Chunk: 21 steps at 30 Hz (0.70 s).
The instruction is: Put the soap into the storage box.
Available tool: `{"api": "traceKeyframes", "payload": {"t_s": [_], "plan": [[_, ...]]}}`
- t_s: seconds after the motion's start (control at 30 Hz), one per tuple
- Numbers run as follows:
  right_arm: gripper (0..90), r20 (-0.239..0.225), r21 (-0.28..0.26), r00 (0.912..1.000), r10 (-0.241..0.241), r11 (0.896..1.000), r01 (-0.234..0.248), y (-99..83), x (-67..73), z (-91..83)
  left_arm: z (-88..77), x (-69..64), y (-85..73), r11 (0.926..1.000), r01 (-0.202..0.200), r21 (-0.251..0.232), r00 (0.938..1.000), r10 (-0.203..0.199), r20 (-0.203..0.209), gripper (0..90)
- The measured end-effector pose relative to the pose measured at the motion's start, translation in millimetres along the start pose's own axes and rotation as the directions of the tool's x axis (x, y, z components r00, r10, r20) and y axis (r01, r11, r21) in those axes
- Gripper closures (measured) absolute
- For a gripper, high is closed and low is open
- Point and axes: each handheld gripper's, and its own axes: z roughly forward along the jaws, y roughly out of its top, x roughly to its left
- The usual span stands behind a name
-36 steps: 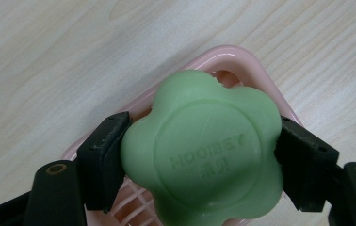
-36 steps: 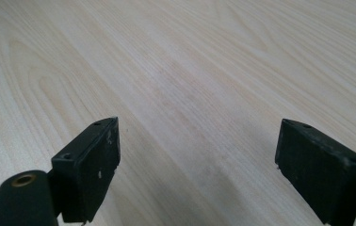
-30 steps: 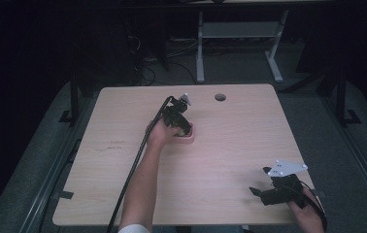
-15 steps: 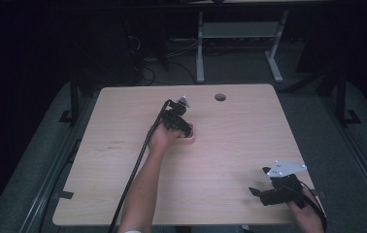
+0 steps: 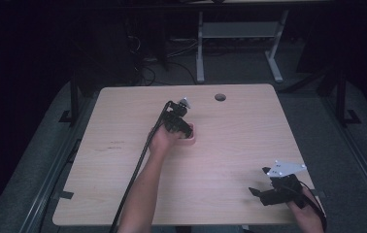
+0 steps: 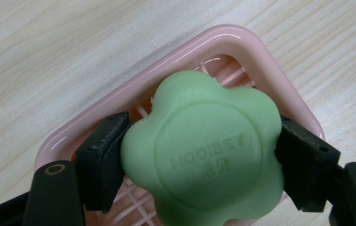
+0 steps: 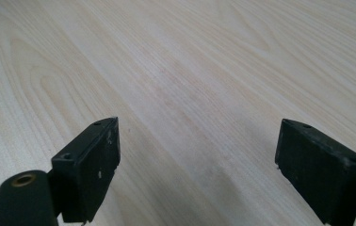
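Observation:
A green flower-shaped soap bar [image 6: 204, 153] with embossed lettering sits between the two black jaws of my left gripper [image 6: 199, 165], which press on its left and right sides. Right beneath it lies a pink slatted soap dish [image 6: 242, 44]. From above, my left gripper [image 5: 179, 121] points down over the pink dish [image 5: 191, 141] near the table's middle. My right gripper [image 5: 264, 191] rests low at the table's front right corner. Its jaws [image 7: 199, 165] stand wide apart over bare wood with nothing between them.
The light wooden table [image 5: 240, 141] has a round cable hole [image 5: 220, 97] near its far edge. The left gripper's cable [image 5: 138, 170] trails along the forearm toward the front edge. Dark floor and white desk legs [image 5: 200, 48] lie beyond.
My left gripper has dipped slightly over the pink dish. The right gripper has stayed in place.

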Motion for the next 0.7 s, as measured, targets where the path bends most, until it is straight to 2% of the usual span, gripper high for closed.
{"api": "traceKeyframes", "payload": {"t_s": [0.33,0.4,0.57,0.7], "plan": [[14.0,0.002,-0.001,1.0,-0.002,1.0,0.002,-0.2,-1.1,-0.1,-1.1,-3.0,0.1,0.9996,-0.028,0.002,0.9993,0.028,-0.024,24.5],[14.0,0.002,0.0,1.0,-0.001,1.0,0.001,-0.3,-1.1,-0.1,-1.6,-2.0,0.0,0.9995,-0.031,0.003,0.9994,0.031,-0.017,24.3],[14.0,0.003,-0.001,1.0,0.0,1.0,0.0,-0.5,-1.2,-0.3,-6.8,0.7,-1.2,0.9998,-0.01,-0.016,1.0,0.01,0.002,22.5],[14.0,0.005,0.001,1.0,-0.002,1.0,0.002,-0.4,-1.0,-0.2,-9.7,1.3,-2.1,0.9997,-0.015,-0.021,0.9999,0.015,0.003,21.2]]}}
